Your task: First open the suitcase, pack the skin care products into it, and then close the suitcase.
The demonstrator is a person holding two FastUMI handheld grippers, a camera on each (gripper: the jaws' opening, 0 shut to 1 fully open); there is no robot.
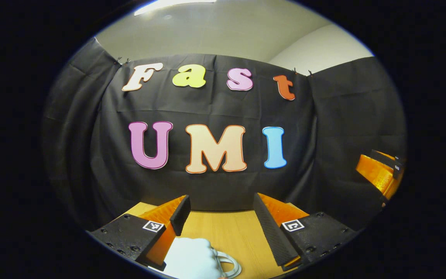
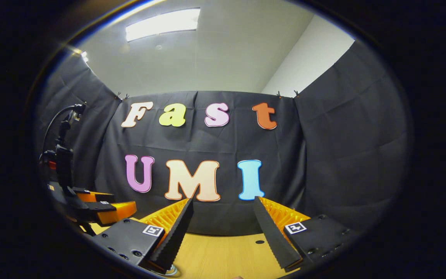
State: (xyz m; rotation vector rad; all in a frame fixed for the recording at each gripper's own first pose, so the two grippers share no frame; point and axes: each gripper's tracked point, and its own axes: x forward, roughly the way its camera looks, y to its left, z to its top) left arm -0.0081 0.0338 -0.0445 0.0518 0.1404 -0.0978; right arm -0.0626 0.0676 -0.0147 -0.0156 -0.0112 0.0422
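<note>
I hold both level toward the booth's wall, left hand-held gripper (image 1: 220, 211) wide open, gripping nothing, above a white ribbed object with a looped handle (image 1: 192, 257) on the wooden surface (image 1: 227, 232), right hand-held gripper (image 2: 223, 217) equally open, empty.

Wooden table (image 1: 227, 232) at the bottom, black cloth wall (image 2: 347, 155) draped behind it. White ceiling (image 2: 227, 50) above with a lit light panel (image 2: 163, 24). Small dark hole (image 2: 259, 241) in the tabletop.
</note>
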